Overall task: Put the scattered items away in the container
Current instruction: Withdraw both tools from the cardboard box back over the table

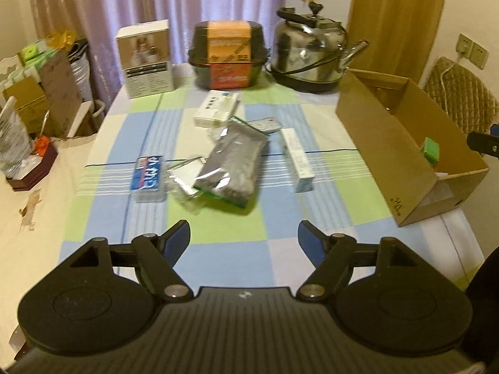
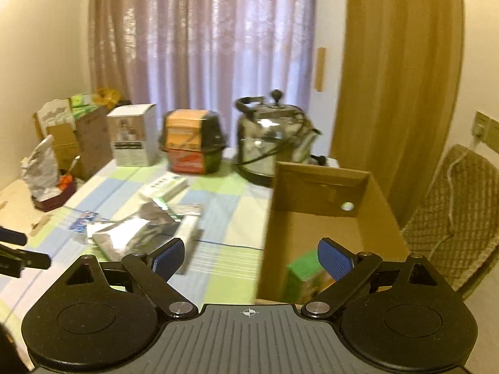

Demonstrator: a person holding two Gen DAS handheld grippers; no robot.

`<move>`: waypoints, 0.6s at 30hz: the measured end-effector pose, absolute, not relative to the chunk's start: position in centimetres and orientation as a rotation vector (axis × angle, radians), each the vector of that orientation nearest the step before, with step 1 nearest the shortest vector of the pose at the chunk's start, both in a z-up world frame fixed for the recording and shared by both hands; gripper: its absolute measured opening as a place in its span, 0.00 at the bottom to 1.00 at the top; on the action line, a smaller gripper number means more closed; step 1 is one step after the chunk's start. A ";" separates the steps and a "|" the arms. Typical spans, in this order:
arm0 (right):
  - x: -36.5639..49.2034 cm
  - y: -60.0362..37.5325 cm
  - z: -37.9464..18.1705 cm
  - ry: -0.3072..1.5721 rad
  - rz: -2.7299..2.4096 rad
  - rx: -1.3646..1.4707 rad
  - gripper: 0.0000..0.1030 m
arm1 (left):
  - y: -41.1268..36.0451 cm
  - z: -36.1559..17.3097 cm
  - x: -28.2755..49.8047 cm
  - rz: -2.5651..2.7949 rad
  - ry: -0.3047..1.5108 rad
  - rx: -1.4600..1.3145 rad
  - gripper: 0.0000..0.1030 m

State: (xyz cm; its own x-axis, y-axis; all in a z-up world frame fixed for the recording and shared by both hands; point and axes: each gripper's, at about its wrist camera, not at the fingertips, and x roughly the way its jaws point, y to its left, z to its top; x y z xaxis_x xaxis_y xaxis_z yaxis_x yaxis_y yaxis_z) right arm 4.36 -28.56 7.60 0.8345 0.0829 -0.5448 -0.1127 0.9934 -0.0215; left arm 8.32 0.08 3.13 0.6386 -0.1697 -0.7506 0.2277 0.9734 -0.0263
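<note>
1. The left gripper is hovering over the near part of the checked cloth, its jaws spread wide with nothing between them.
2. The right gripper is hanging just at the near left corner of the box, jaws likewise wide apart and empty; its right finger is showing in front of the box's inside.
3. The box is sitting open-topped on the right side of the table, and a green carton is lying inside it at the near end.
4. A grey pouch is lying mid-cloth, slanting, and partly overlapping a clear packet at its left.
5. A blue pack is lying left of the clear packet, just beside it.
6. A long white carton is lying right of the pouch, between it and the box.
7. A white-and-green carton is lying beyond the pouch, and a small flat pack is peeking out by the pouch's far right corner.
8. Along the far edge a white box, a black tub with an orange label, and a kettle are standing in a row.
9. Both views are blurring somewhat, so the print on the packs is not readable.
</note>
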 end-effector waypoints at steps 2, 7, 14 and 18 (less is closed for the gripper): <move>4.3 -27.3 7.6 0.582 0.134 -0.059 0.94 | 0.6 3.2 8.1 -0.219 0.842 0.079 0.75; 4.2 -24.5 7.0 0.602 0.190 -0.070 0.94 | 1.3 3.5 7.9 -0.206 0.823 0.106 0.79; 4.7 -21.8 6.0 0.636 0.243 -0.085 0.94 | 2.1 3.4 8.1 -0.208 0.812 0.130 0.82; 5.4 -21.0 5.3 0.658 0.258 -0.087 0.94 | 2.6 3.1 8.6 -0.210 0.817 0.128 0.83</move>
State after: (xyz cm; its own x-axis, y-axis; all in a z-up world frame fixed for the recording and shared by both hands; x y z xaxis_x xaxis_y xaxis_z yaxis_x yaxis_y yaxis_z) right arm 5.39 -21.01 5.34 0.7603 0.2096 -0.6148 -0.2644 0.9644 0.0018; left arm 8.60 2.59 3.09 0.6650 -0.1366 -0.7342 0.2349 0.9715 0.0320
